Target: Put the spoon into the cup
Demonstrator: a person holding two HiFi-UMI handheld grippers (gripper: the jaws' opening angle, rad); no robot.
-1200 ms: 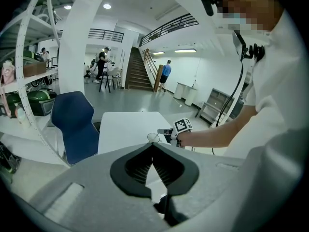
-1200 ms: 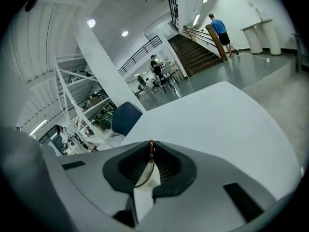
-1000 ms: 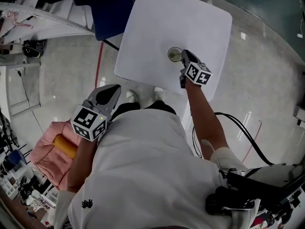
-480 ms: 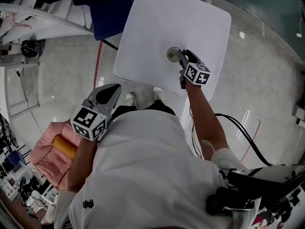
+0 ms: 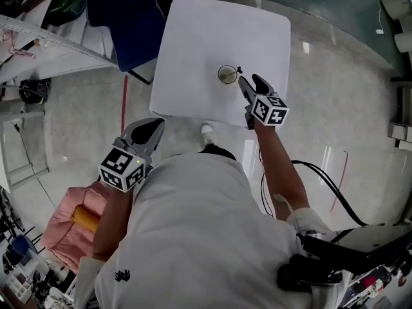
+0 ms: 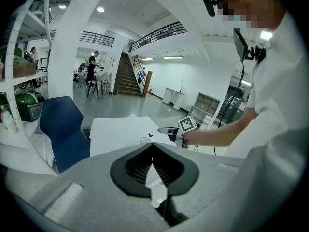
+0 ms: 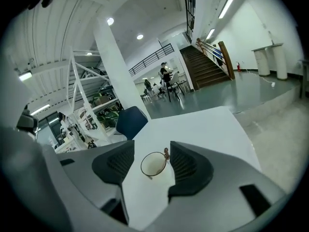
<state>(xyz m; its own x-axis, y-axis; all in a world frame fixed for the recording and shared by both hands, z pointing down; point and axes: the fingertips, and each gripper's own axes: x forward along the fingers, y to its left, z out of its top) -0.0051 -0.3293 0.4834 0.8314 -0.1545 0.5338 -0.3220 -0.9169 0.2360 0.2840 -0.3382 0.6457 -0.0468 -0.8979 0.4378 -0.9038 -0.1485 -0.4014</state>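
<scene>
Spoon (image 7: 166, 152) stood in cup (image 7: 153, 164) on table (image 5: 193, 37), handle apparently leaning on rim. Right gripper (image 5: 250, 82) jaws had just been opening, gripping nothing: likely release after drop. Left gripper (image 5: 143, 134) clenched empty, idle off table.

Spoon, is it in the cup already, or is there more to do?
Looks done: the spoon stands in the cup on the white table, handle poking over the rim. In hand: nothing; the right claw has just been opening and grips nothing. Still to do: probably nothing.
</scene>
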